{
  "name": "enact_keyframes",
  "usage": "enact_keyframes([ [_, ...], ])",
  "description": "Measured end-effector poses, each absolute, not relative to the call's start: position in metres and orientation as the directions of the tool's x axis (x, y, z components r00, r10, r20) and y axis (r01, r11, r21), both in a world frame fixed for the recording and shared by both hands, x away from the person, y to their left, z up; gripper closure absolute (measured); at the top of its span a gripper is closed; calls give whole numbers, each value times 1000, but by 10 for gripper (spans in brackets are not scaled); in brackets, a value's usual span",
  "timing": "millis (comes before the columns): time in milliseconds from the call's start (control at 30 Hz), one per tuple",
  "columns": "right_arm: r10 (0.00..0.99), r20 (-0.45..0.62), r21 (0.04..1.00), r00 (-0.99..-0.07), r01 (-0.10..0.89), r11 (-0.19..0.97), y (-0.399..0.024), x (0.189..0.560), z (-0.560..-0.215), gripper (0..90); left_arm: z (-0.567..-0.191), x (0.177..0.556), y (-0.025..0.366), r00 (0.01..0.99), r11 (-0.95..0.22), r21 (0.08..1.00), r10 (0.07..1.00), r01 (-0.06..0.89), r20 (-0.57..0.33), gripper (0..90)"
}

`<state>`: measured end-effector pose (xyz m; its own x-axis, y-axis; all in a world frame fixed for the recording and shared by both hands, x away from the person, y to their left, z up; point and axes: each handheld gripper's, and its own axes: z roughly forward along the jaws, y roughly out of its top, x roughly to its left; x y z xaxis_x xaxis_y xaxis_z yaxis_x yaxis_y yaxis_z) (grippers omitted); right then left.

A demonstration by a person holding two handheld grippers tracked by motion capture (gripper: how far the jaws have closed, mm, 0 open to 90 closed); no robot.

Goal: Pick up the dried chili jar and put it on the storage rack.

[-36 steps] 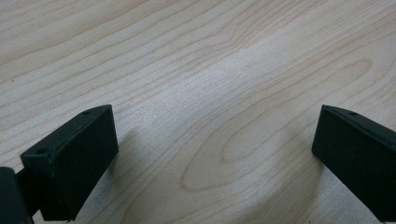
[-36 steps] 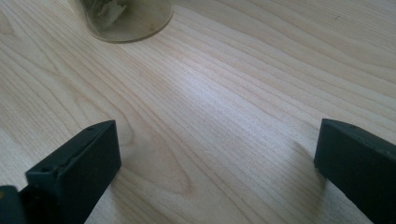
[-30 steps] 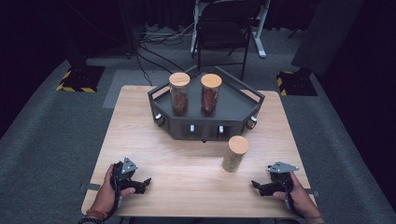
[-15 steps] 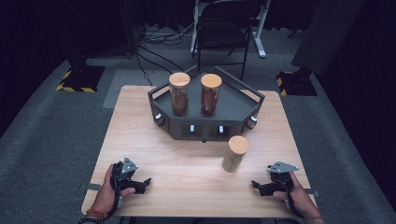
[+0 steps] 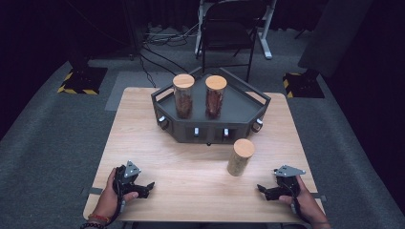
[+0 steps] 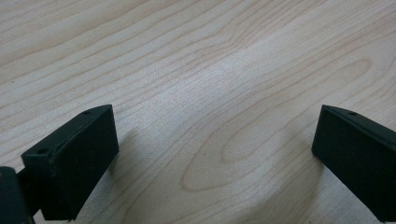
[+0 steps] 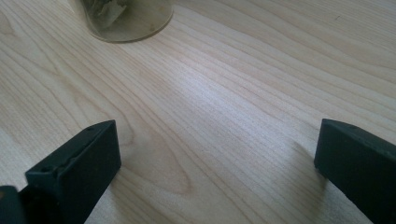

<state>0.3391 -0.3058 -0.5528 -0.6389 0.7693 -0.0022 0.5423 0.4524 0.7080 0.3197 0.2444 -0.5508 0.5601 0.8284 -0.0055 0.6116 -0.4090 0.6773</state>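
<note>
i had the wooden table (image 5: 157,143) under both tools, with a dark tray (image 5: 239,107) at its far middle holding two upright cork-lidded jars (image 5: 184,95) of brownish contents i couldn't identify. a third jar (image 5: 239,157) stood alone on the bare wood in front of the tray, nearest my right gripper (image 5: 264,190) with nothing between them, its top cut off in the right gripper view. my left gripper (image 5: 145,187) sat well apart at the near left, and both had their jaws spread wide and empty.

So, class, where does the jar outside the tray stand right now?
High view: the jar stands upright on the table, right of centre, just before the tray, nearest the right gripper.
</note>
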Motion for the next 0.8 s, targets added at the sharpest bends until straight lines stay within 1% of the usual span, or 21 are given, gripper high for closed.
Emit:
enact_keyframes([
  [567, 774, -4, 682, -633, 564, 466, -305, 340, -550, 7, -551, 320, 244, 561, -409, 677, 828, 612, -6, 2],
  [667, 785, -12, 674, -619, 575, 463, -306, 341, -547, 24, -551, 320, 244, 561, -410, 677, 828, 612, -6, 2],
  [800, 790, -10, 676, -613, 578, 457, -306, 341, -544, 23, -551, 320, 244, 561, -410, 677, 828, 612, -6, 2],
])
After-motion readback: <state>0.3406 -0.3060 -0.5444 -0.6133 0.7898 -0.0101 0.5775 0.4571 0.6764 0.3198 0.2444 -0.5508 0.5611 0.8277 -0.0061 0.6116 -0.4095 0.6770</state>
